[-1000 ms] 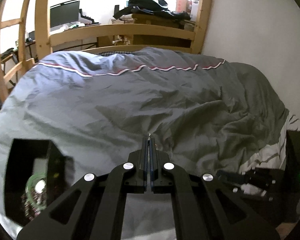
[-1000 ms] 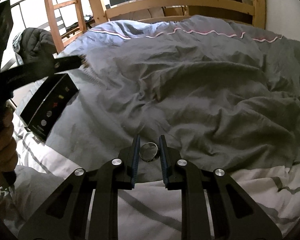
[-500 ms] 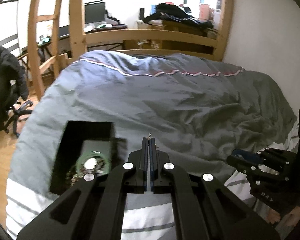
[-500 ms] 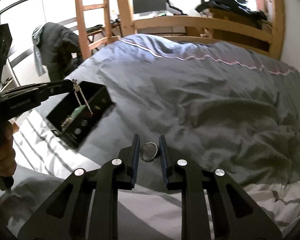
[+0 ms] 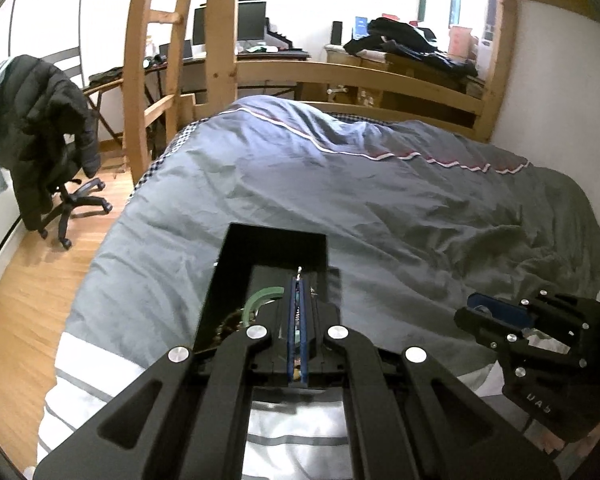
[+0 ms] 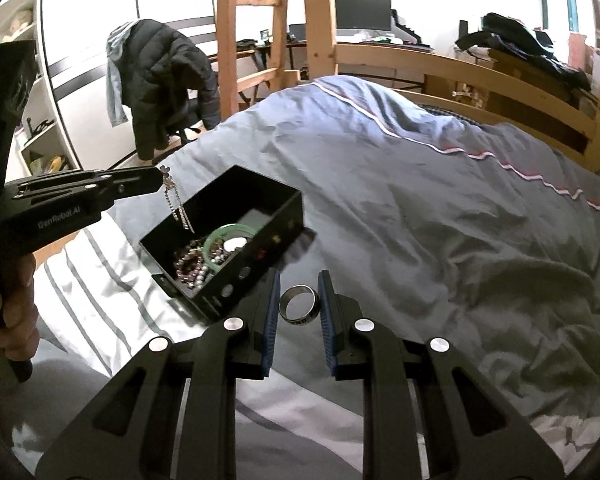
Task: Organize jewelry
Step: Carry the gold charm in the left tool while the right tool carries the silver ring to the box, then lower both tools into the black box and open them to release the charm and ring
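Note:
A black open jewelry box (image 6: 284,216) (image 5: 236,280) lies on the grey duvet near the bed's left side. Inside it are a green bangle (image 6: 220,234) (image 5: 260,295) and beaded bracelets (image 6: 190,266). My left gripper (image 5: 298,280) (image 6: 158,180) hovers over the box, shut on a thin silver chain (image 6: 176,204) that dangles above the box's near-left corner. My right gripper (image 6: 299,300) (image 5: 476,310) is shut on a silver ring (image 6: 300,305), just right of the box and above the duvet.
The grey duvet (image 5: 380,208) covers the bed, with a striped white sheet (image 6: 100,280) at the near edge. A wooden bed frame and ladder (image 5: 148,92) stand behind. An office chair with a dark jacket (image 5: 48,120) sits on the wood floor at left.
Both grippers have swung left and risen toward the box. The box now sits under the left gripper's tips, and the chain hangs over it. Both grips are unchanged.

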